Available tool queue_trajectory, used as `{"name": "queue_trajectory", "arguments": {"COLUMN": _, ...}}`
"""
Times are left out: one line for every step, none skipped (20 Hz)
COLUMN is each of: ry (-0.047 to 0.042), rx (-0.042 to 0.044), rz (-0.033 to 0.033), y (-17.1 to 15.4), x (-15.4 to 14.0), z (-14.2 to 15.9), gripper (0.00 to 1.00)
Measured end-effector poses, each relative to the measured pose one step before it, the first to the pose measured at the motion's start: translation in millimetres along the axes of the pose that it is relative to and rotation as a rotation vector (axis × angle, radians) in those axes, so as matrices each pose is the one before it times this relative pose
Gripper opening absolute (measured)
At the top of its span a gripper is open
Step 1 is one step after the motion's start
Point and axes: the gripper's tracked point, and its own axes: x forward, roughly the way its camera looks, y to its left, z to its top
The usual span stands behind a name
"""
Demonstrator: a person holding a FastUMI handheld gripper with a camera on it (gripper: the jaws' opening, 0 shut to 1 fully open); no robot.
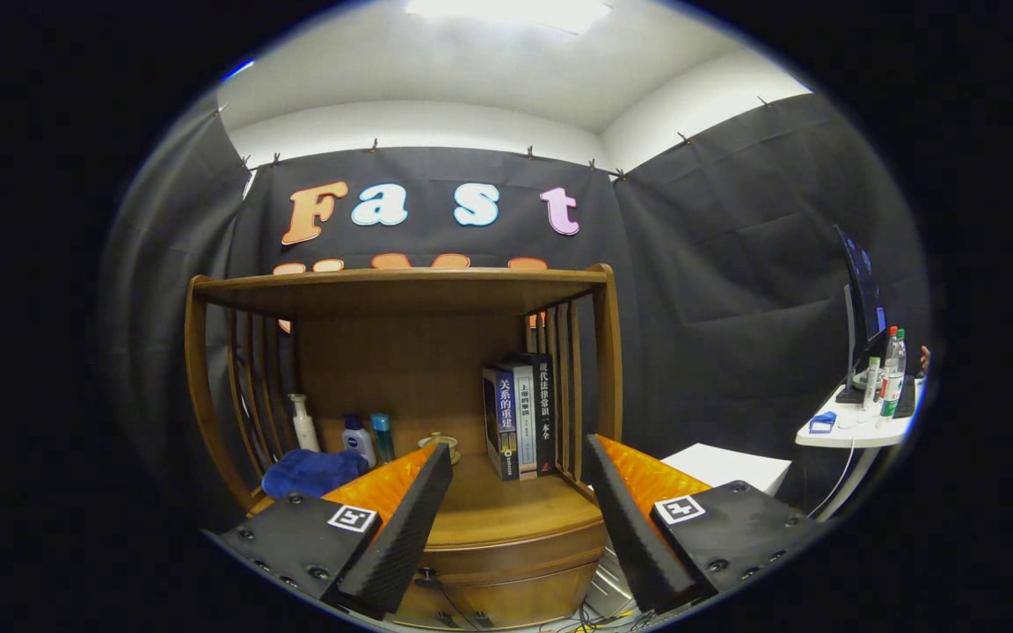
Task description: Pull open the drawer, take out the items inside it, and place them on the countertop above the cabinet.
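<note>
A wooden cabinet stands ahead, with its countertop (506, 510) running between my fingers and a shelf roof above. Below the countertop edge the drawer front (506, 563) looks closed; a small dark knob (426, 580) sits low beside the left finger. My gripper (520, 457) is open, fingers spread wide with nothing between them, held above and in front of the countertop edge. The drawer's contents are hidden.
On the countertop stand several upright books (521, 422) at the right, a white pump bottle (304, 424), two small blue bottles (368, 438), a small round tin (439, 442) and a blue cloth (311, 472) at the left. A white table (858, 426) with bottles and a monitor stands far right.
</note>
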Motion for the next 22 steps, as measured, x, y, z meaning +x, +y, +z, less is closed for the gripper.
{"name": "queue_trajectory", "arguments": {"ry": 0.00681, "rx": -0.00076, "rz": 0.00427, "y": 2.34, "x": 1.9, "z": -4.42, "gripper": 0.99}}
{"name": "queue_trajectory", "arguments": {"ry": 0.00757, "rx": 0.00098, "rz": 0.00606, "y": 3.01, "x": 2.26, "z": -5.61, "gripper": 0.99}}
{"name": "queue_trajectory", "arguments": {"ry": 0.00832, "rx": 0.00137, "rz": 0.00757, "y": 4.13, "x": 1.74, "z": -4.37, "gripper": 0.99}}
{"name": "queue_trajectory", "arguments": {"ry": 0.00791, "rx": 0.00047, "rz": 0.0094, "y": 4.6, "x": 2.64, "z": -5.47, "gripper": 0.99}}
{"name": "queue_trajectory", "arguments": {"ry": 0.00585, "rx": 0.00063, "rz": 0.01111, "y": 5.07, "x": 3.43, "z": -4.59, "gripper": 0.99}}
{"name": "queue_trajectory", "arguments": {"ry": 0.00395, "rx": 0.00087, "rz": 0.01018, "y": 5.46, "x": 3.13, "z": -4.83, "gripper": 0.99}}
{"name": "queue_trajectory", "arguments": {"ry": 0.00385, "rx": -0.00057, "rz": 0.01067, "y": 5.31, "x": 3.48, "z": -4.91, "gripper": 0.99}}
{"name": "queue_trajectory", "arguments": {"ry": 0.00065, "rx": -0.00236, "rz": 0.00975, "y": 5.08, "x": 3.25, "z": -5.86, "gripper": 0.99}}
{"name": "queue_trajectory", "arguments": {"ry": -0.00289, "rx": -0.00383, "rz": 0.00801, "y": 4.48, "x": 3.14, "z": -4.63, "gripper": 0.99}}
{"name": "queue_trajectory", "arguments": {"ry": -0.00491, "rx": -0.00304, "rz": 0.00763, "y": 5.05, "x": 4.03, "z": -5.1, "gripper": 0.99}}
{"name": "queue_trajectory", "arguments": {"ry": -0.00382, "rx": -0.00146, "rz": 0.01069, "y": 5.55, "x": 4.45, "z": -5.7, "gripper": 0.99}}
{"name": "queue_trajectory", "arguments": {"ry": 0.00105, "rx": 0.00046, "rz": 0.01298, "y": 5.26, "x": 3.2, "z": -6.87, "gripper": 0.99}}
{"name": "queue_trajectory", "arguments": {"ry": 0.0059, "rx": 0.00121, "rz": 0.01295, "y": 6.32, "x": 3.75, "z": -7.46, "gripper": 0.99}}
{"name": "queue_trajectory", "arguments": {"ry": 0.00322, "rx": 0.00088, "rz": 0.01076, "y": 5.81, "x": 4.16, "z": -6.5, "gripper": 0.99}}
{"name": "queue_trajectory", "arguments": {"ry": -0.00084, "rx": -0.00026, "rz": 0.00949, "y": 5.36, "x": 4.67, "z": -5.93, "gripper": 0.99}}
{"name": "queue_trajectory", "arguments": {"ry": -0.00423, "rx": -0.00259, "rz": 0.00954, "y": 4.4, "x": 4.57, "z": -6.92, "gripper": 0.99}}
{"name": "queue_trajectory", "arguments": {"ry": -0.00375, "rx": -0.00215, "rz": 0.00576, "y": 4.91, "x": 3.72, "z": -5.63, "gripper": 0.99}}
{"name": "queue_trajectory", "arguments": {"ry": -0.00231, "rx": 0.00057, "rz": 0.00393, "y": 3.57, "x": 4.31, "z": -6.94, "gripper": 0.99}}
{"name": "queue_trajectory", "arguments": {"ry": -0.00374, "rx": 0.00409, "rz": 0.00488, "y": 1.09, "x": -1.54, "z": -9.93, "gripper": 0.99}}
{"name": "queue_trajectory", "arguments": {"ry": 0.0008, "rx": 0.00637, "rz": 0.00547, "y": 3.83, "x": 0.83, "z": -9.38, "gripper": 0.99}}
{"name": "queue_trajectory", "arguments": {"ry": 0.00473, "rx": 0.00502, "rz": 0.0082, "y": 3.57, "x": 3.48, "z": -7.96, "gripper": 0.99}}
{"name": "queue_trajectory", "arguments": {"ry": 0.00965, "rx": 0.00296, "rz": 0.00631, "y": 3.39, "x": 3.76, "z": -7.32, "gripper": 0.99}}
